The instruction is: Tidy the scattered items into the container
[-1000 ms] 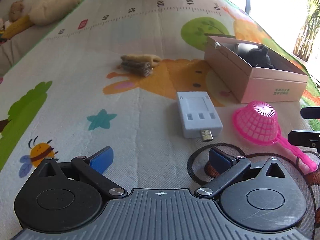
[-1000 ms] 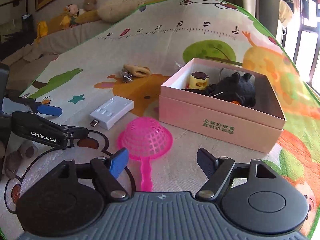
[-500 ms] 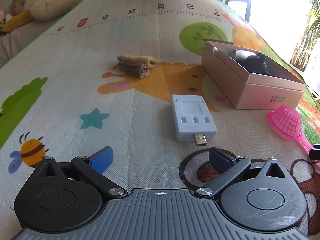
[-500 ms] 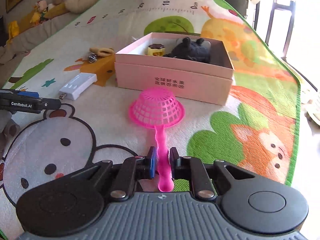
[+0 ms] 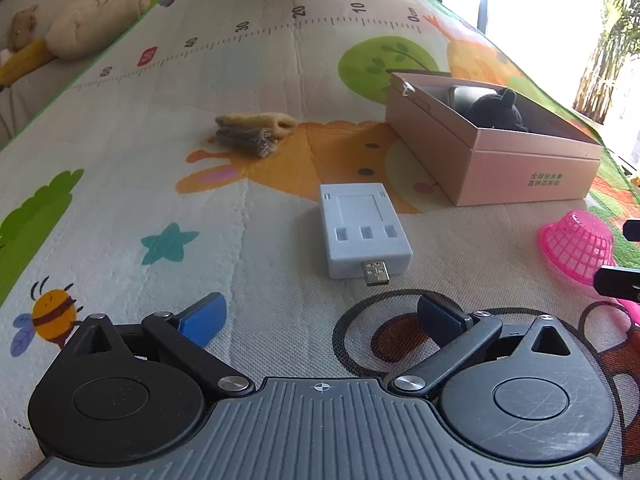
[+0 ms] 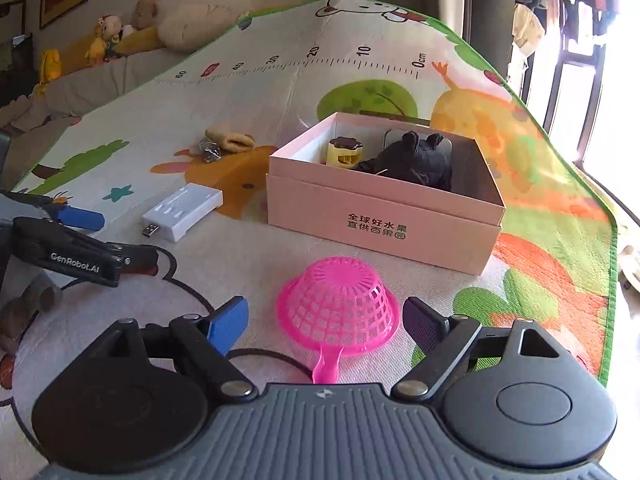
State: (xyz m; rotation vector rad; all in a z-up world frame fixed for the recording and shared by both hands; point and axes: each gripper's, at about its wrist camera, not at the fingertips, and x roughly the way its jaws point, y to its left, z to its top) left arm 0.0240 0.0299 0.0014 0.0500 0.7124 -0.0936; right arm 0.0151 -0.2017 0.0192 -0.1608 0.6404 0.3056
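Both the left gripper [image 5: 320, 316] and right gripper [image 6: 326, 322] gape empty; the pink strainer [image 6: 338, 306] lies domed-up, probably skidding if pinched by its mesh.

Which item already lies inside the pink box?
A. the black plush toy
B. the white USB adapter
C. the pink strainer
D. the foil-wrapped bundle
A: the black plush toy sits inside the pink box; the other three lie on the mat.
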